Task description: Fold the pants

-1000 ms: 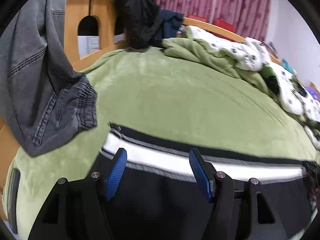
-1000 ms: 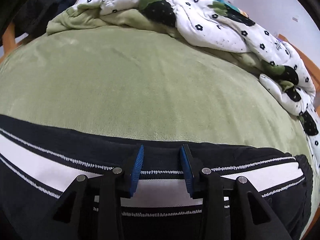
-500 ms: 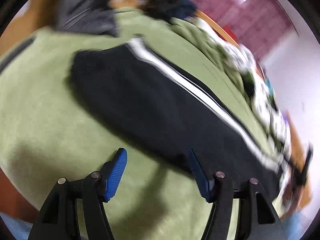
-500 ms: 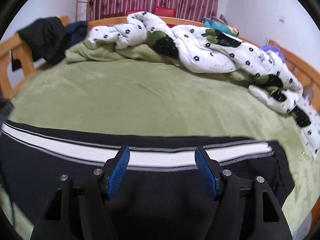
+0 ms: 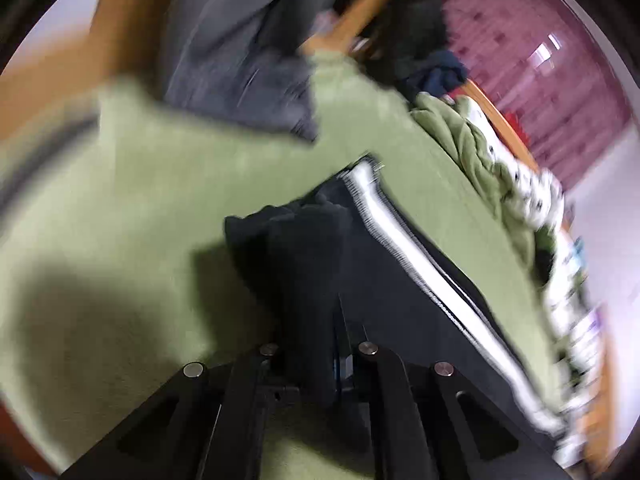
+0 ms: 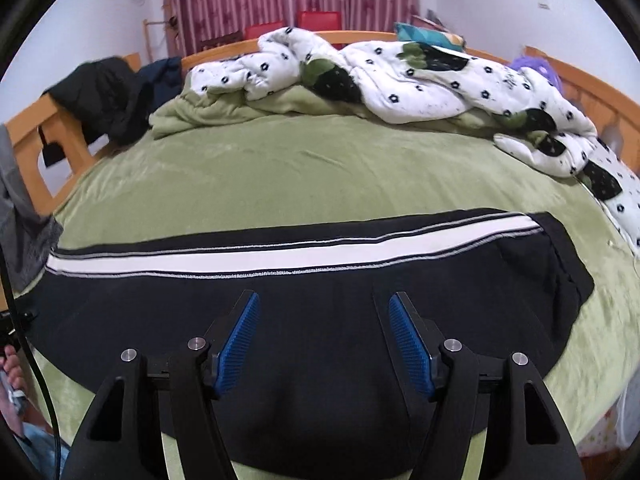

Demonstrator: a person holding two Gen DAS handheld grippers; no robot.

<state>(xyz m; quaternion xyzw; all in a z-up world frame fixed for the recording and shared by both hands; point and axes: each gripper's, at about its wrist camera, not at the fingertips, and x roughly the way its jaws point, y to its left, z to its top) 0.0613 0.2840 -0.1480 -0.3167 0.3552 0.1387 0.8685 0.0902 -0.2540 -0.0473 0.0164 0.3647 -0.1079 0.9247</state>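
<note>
The pants lie lengthwise left to right across the lower frame on the bed. The left gripper pinches their left end; the right gripper hovers spread over the middle.

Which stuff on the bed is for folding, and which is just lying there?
For the job:
black pants
left gripper, jaws shut on the pants
right gripper, jaws open

Just lying about:
flowery quilt
grey jeans
black jacket
</note>
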